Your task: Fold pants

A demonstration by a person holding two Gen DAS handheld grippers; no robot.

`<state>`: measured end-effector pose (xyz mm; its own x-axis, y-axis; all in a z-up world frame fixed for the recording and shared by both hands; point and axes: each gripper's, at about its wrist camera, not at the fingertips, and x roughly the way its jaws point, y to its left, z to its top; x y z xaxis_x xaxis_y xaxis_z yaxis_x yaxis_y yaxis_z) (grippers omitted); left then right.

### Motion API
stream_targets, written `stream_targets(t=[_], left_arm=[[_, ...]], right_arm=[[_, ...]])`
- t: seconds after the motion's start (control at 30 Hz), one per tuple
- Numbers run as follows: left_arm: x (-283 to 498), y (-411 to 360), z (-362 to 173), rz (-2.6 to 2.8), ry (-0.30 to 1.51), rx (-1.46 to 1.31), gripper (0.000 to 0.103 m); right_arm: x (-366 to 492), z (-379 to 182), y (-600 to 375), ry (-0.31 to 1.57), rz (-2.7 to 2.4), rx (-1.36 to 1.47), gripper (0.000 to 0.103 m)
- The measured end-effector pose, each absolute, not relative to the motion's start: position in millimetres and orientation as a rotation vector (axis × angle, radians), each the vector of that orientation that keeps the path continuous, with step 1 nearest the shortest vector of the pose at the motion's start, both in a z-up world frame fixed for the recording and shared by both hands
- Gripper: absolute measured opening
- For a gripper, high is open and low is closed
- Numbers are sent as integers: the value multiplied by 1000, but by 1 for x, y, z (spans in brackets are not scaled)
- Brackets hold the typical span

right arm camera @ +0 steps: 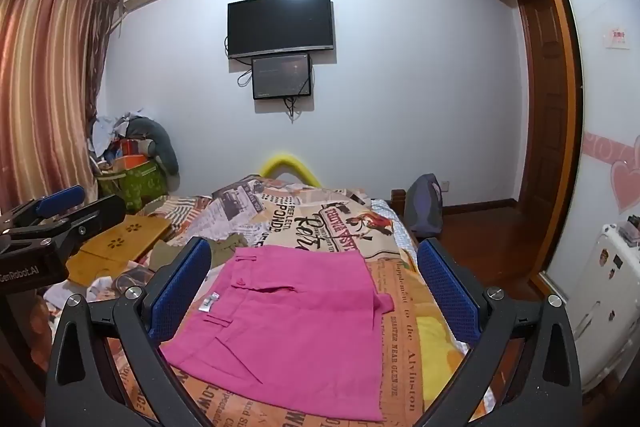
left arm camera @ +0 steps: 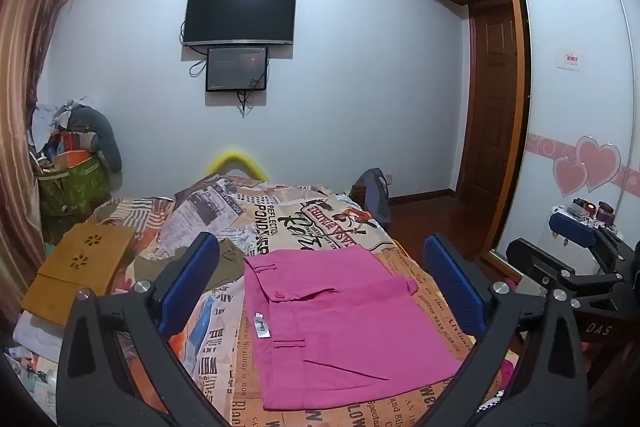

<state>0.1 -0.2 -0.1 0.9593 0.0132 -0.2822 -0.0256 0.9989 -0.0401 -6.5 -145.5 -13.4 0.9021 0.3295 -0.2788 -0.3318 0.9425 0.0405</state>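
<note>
Pink cotton pants (left arm camera: 340, 323), already folded into a compact rectangle, lie flat on the newspaper-print bedspread (left arm camera: 280, 223), just ahead of and below both tongs. Left gripper (left arm camera: 320, 287) spread wide, nothing between the pads; right gripper (right arm camera: 316, 291) likewise spread wide and empty, both above the cloth. Looks like the fold is done or nearly so. If one fold remains: pinch the near corners together, lift evenly, lay edges flush, smooth the protruding flap.

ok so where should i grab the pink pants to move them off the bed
Pinch the pink pants at the near folded edge, coming in low from the front. They lie flat as a compact folded stack on the bedspread, so a low bite could catch all layers. Both the left gripper and right gripper hang open above.
</note>
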Motion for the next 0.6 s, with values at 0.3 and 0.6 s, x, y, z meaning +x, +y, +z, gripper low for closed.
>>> stream_targets(t=[0.3, 0.6], left_arm=[[-11, 11, 2, 31, 254, -48, 103], [-3, -4, 5, 22, 264, -18, 103]], right_arm=[[-7, -13, -145, 288, 338, -5, 103], [-7, -13, -146, 291, 334, 2, 103]])
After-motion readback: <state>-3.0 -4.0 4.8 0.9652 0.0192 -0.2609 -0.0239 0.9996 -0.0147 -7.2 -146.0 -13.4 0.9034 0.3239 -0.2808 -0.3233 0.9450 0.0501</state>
